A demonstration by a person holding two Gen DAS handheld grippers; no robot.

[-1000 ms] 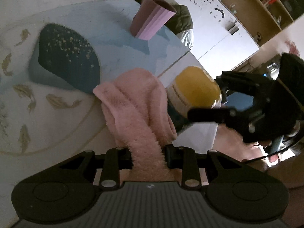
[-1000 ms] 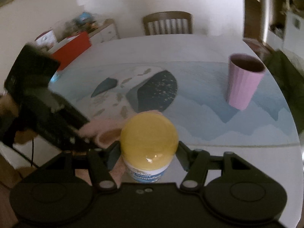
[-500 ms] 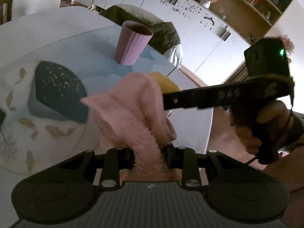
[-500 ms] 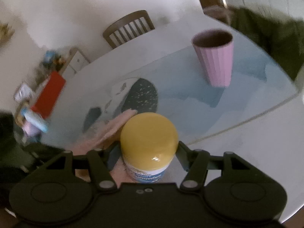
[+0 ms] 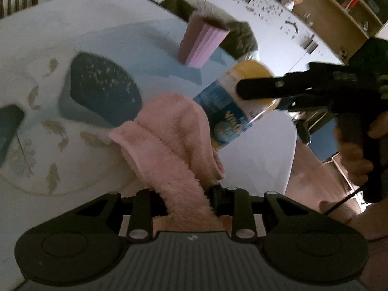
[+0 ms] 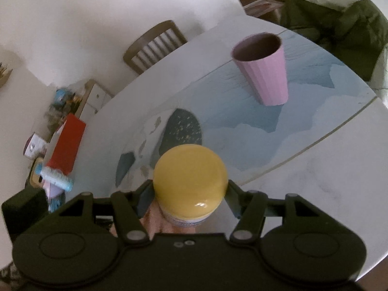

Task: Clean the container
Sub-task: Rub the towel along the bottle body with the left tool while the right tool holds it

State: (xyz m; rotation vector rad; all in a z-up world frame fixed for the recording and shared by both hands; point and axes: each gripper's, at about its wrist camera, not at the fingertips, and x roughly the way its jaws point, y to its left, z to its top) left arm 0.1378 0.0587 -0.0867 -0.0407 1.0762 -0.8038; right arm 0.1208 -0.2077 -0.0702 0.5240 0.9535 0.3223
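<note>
Spreading beneath both tools, the round table (image 6: 315, 181) carries a blue patterned mat (image 6: 242, 126) on which a pink ribbed cup (image 6: 263, 69) stands upright, well apart from the work. Above the table's near edge the right gripper (image 6: 190, 194) holds the container (image 5: 225, 114), a yellow-lidded jar with a blue label, its jaws closed on the jar just under the lid. In the left wrist view the jar's long axis runs tilted, with the lid end up and away toward the cup and the base down toward the left gripper (image 5: 186, 196). That gripper has its jaws pinched narrow on a fluffy pink cloth (image 5: 169, 143), whose bunched free end lies against the jar's lower labelled side. The step in hand looks like wiping the jar's body in mid-air. The next move probably calls for dragging the cloth along the label toward the lid, or for the right gripper turning the jar about its long axis to offer an unwiped face, with both grips kept firm so that neither thing slips.
</note>
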